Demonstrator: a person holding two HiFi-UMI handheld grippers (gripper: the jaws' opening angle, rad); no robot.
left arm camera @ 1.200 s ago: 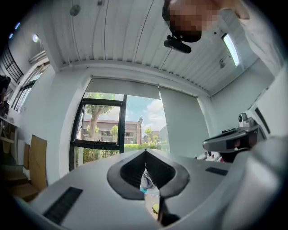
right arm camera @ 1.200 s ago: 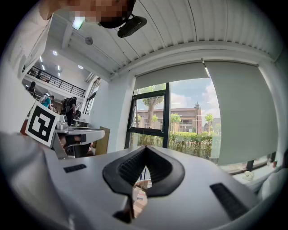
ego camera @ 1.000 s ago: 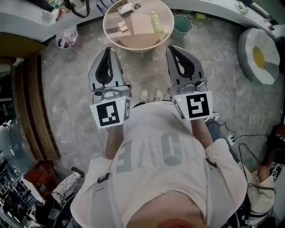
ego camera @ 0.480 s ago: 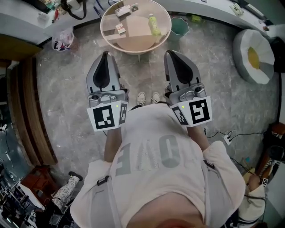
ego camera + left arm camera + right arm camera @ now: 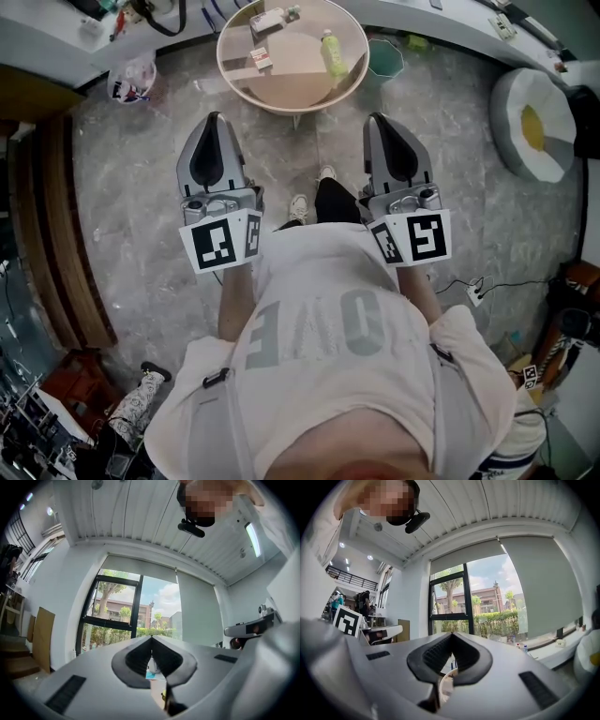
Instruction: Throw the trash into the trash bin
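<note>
Grey left gripper (image 5: 214, 120) and right gripper (image 5: 384, 120), fingers (image 5: 440, 656) together and empty, point at the round beige worktop (image 5: 281, 101), probably to reach its trash.

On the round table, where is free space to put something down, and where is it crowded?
The near part of the round table is bare, between the small box on the left and the green bottle on the right. The far left, around the white box, is crowded. The grey floor before the table is open too.
</note>
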